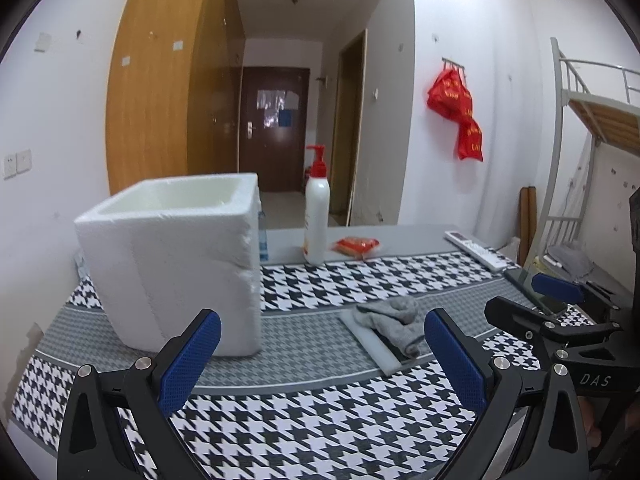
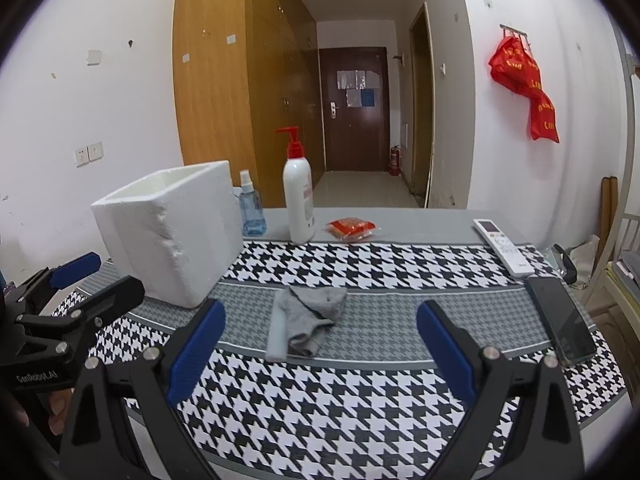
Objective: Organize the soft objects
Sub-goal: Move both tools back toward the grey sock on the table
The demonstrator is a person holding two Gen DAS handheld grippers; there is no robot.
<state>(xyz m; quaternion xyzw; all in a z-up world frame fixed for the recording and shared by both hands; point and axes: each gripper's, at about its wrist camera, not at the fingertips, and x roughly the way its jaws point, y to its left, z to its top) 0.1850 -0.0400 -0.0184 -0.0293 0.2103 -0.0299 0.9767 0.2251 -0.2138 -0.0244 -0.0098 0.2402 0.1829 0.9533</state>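
A grey sock (image 2: 316, 320) lies crumpled over a pale grey flat cloth (image 2: 277, 340) on the houndstooth tablecloth; both show in the left wrist view too, the sock (image 1: 394, 322) and the cloth (image 1: 376, 350). An open white foam box (image 1: 172, 264) (image 2: 168, 236) stands to their left. My left gripper (image 1: 322, 354) is open and empty, hovering near the box and the sock. My right gripper (image 2: 320, 344) is open and empty, just short of the sock. Each gripper appears at the edge of the other's view.
At the table's far edge stand a white pump bottle (image 2: 299, 196), a blue spray bottle (image 2: 252, 212) and a red packet (image 2: 351, 229). A white remote (image 2: 503, 246) and a dark phone (image 2: 560, 320) lie at the right. A bunk bed frame (image 1: 580, 120) stands beyond the right side.
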